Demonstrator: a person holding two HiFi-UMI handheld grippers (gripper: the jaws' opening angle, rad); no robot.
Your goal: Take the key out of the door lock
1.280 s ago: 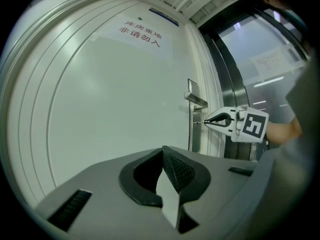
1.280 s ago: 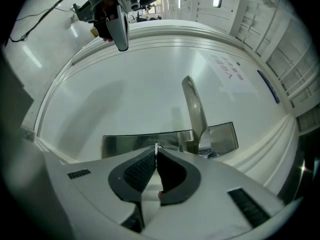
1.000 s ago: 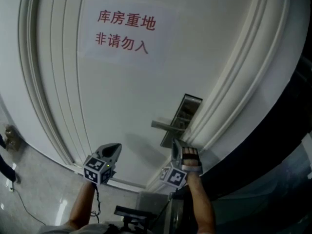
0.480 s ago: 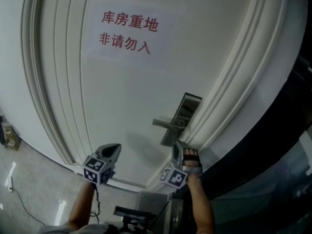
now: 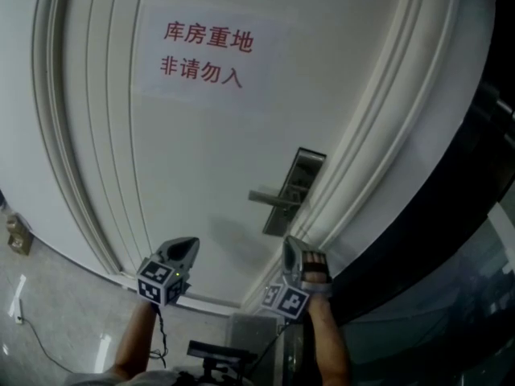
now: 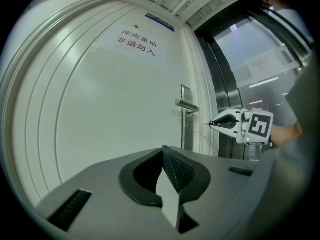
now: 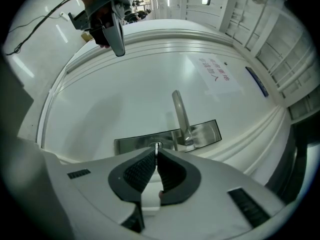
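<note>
1. The right gripper (image 5: 290,252) has its jaws shut tight on the key (image 7: 157,148). Only the thin blade shows, edge-on, sticking out past the fingertips.
2. In the left gripper view the key (image 6: 204,124) is a fine line running from the right gripper (image 6: 220,124) toward the lock plate (image 6: 187,129). Its tip is just beside the plate and seems to stop short of it, but I cannot tell for sure whether it is clear.
3. In the right gripper view the blade lines up with the round keyhole (image 7: 156,144), which sits on the plate just beyond the jaw tips.
4. The plate (image 5: 298,179) is by the right edge of the door (image 5: 201,159). The handle (image 5: 269,199) sticks out from the plate toward the door's middle, just above the right gripper.
5. The left gripper (image 5: 183,249) has its jaws together with nothing between them. It is held near the door's lower part, well apart from the lock.
6. A paper sign (image 5: 205,51) with red characters is stuck on the upper door.
</note>
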